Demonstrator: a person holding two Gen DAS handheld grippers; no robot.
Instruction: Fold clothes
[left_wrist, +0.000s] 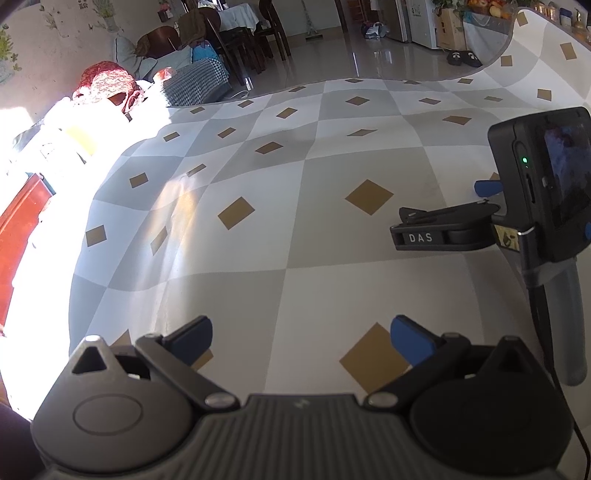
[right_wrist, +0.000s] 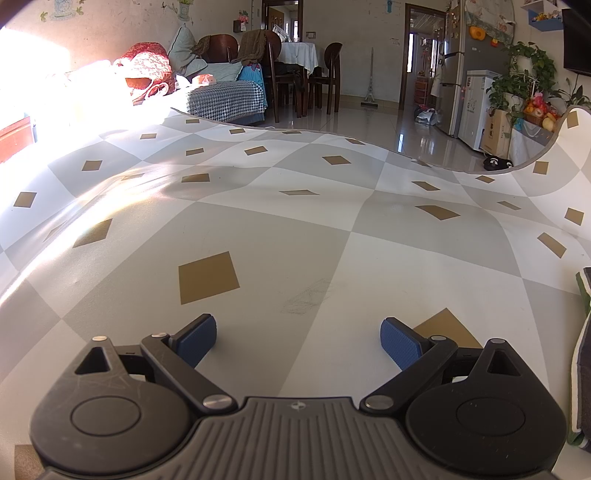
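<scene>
My left gripper (left_wrist: 301, 338) hovers open over the checked grey-and-white tablecloth (left_wrist: 295, 206), its blue pads (left_wrist: 195, 339) wide apart with nothing between them. In the left wrist view the right gripper's body (left_wrist: 535, 192) shows at the right edge, side on, with its camera unit. My right gripper (right_wrist: 298, 338) is also open and empty above the same cloth (right_wrist: 295, 229). A folded garment (right_wrist: 583, 354), dark with green and white edges, lies at the far right edge of the right wrist view. No other clothing lies between the fingers.
A pile of bright sunlit cloth and a red patterned fabric (left_wrist: 107, 83) sit at the table's far left. Beyond the table's far edge are a houndstooth-covered seat (right_wrist: 225, 99), dining chairs (right_wrist: 325, 74), a fridge (right_wrist: 458, 74) and plants (right_wrist: 524, 81).
</scene>
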